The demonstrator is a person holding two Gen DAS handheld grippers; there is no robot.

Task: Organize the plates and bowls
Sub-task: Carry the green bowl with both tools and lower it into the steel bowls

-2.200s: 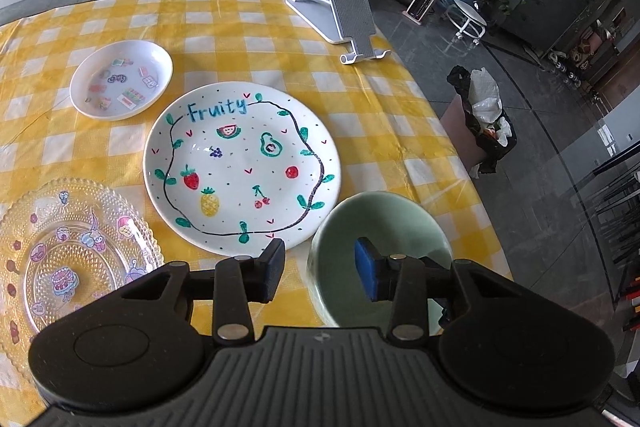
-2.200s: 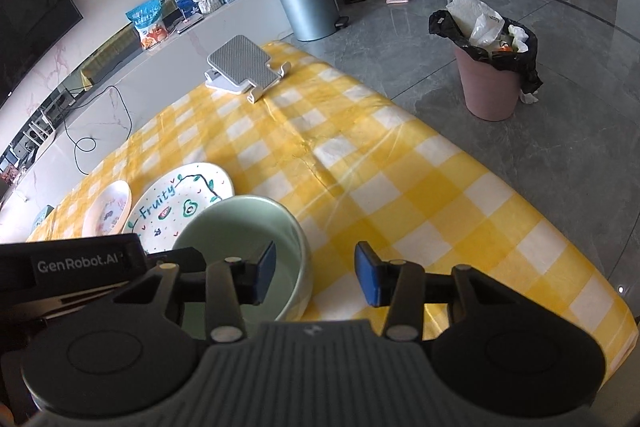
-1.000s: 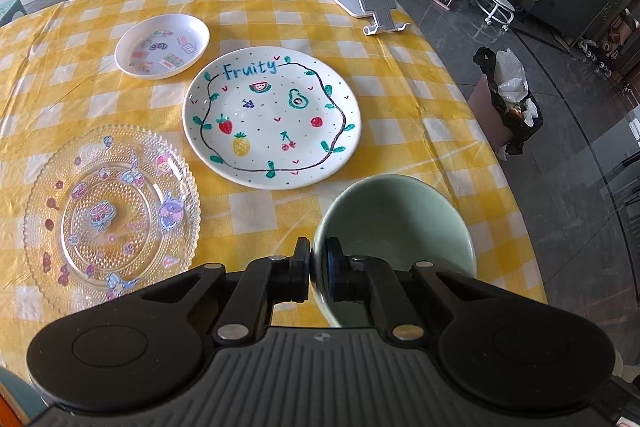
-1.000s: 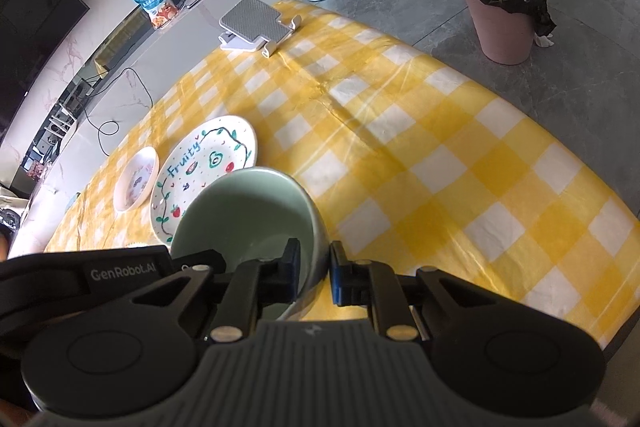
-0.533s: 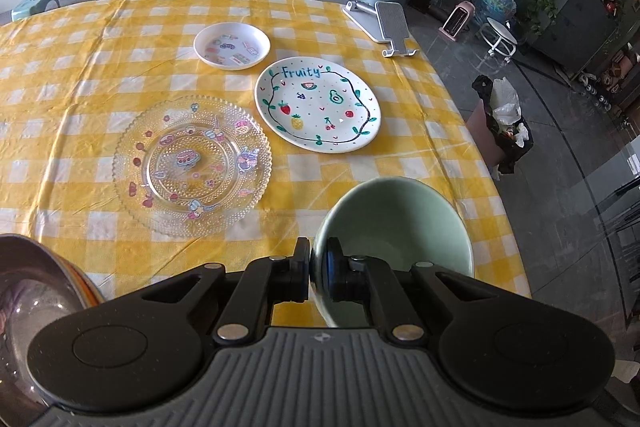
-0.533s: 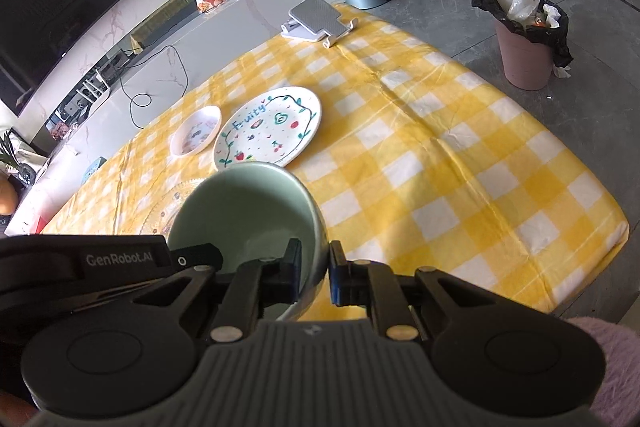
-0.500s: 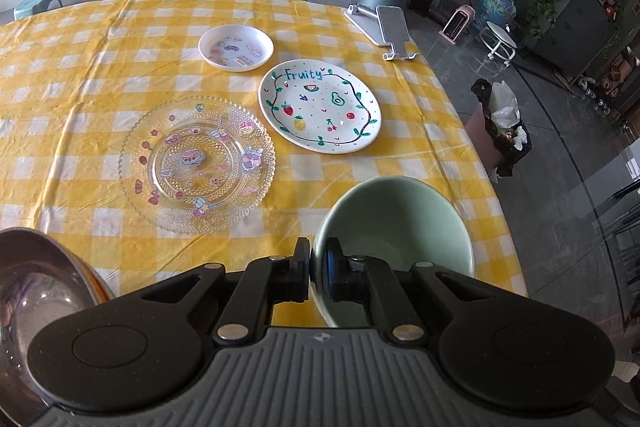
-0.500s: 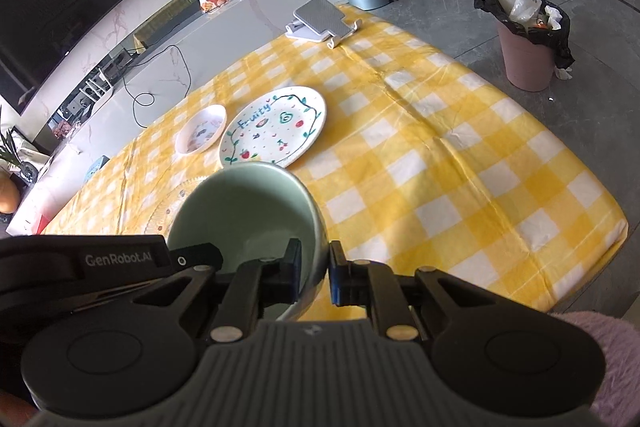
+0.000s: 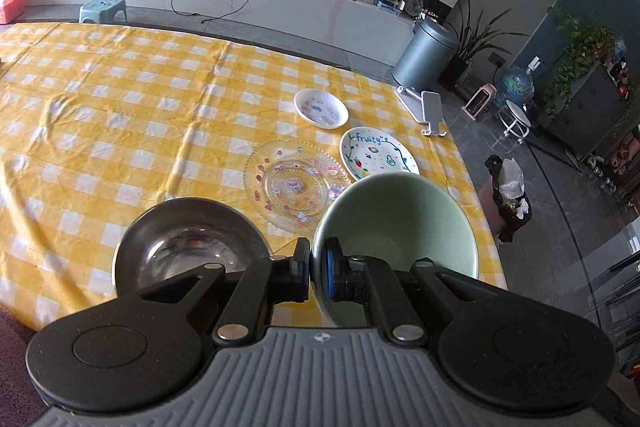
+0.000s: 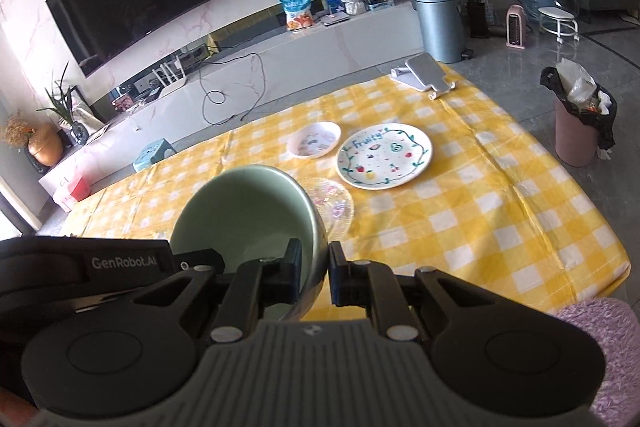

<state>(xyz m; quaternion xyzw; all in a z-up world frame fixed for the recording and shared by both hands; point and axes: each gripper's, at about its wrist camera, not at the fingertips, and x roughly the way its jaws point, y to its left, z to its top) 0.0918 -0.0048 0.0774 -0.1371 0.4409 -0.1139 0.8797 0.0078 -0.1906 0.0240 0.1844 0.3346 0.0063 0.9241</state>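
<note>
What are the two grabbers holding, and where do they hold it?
Both hold the green bowl by its rim: the left gripper pinches one side, the right gripper the opposite side, each with one pad inside and one outside.

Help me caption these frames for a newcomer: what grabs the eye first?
The green bowl fills the foreground, lifted above the yellow checked tablecloth, its rim pinched by the left gripper and the right gripper. Beyond it lies the "Fruity" plate; a steel bowl sits beside it.

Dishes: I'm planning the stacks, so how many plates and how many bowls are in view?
Plates: 3 (glass plate, Fruity plate, small plate)
Bowls: 2 (green bowl, steel bowl)
Total: 5
</note>
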